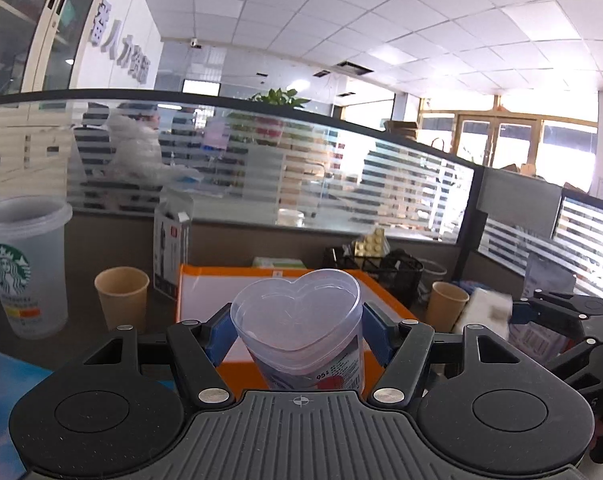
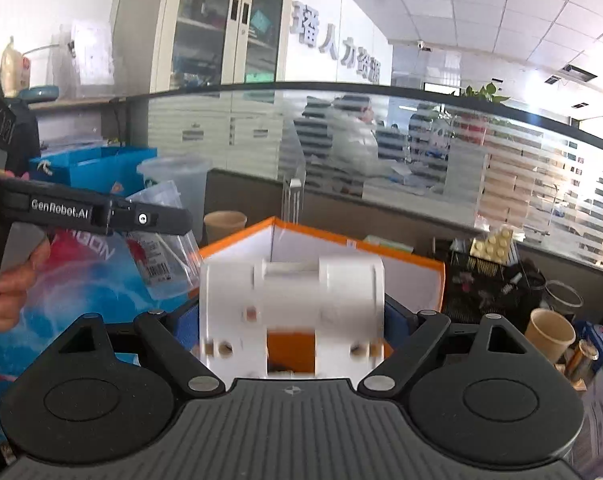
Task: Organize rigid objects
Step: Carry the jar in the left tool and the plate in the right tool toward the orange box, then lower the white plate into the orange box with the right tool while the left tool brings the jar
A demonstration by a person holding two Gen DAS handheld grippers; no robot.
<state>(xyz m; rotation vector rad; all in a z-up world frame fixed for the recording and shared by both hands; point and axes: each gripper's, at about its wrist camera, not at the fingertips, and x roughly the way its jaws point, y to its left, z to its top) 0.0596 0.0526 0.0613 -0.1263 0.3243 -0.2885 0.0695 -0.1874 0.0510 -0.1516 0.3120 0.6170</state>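
My left gripper [image 1: 297, 330] is shut on a clear heart-shaped plastic container [image 1: 301, 320] with a printed label, held upright above the orange-rimmed box [image 1: 205, 280]. My right gripper [image 2: 291, 320] is shut on a white plastic block-like part [image 2: 289, 304] with round holes, held in front of the same orange box [image 2: 421, 272]. In the right wrist view the left gripper [image 2: 101, 214] and its clear container [image 2: 169, 256] show at the left, with the person's hand. In the left wrist view the right gripper [image 1: 561, 308] holds the white part [image 1: 487, 308] at the right.
A Starbucks tumbler [image 1: 25, 264] and paper cup [image 1: 121, 296] stand left of the box; another paper cup [image 1: 447, 304] stands right. A black mesh organiser [image 2: 493, 280] with a yellow brick [image 2: 495, 246] sits behind. A glass partition [image 1: 261, 168] bounds the desk. A blue bag [image 2: 93, 168] is at left.
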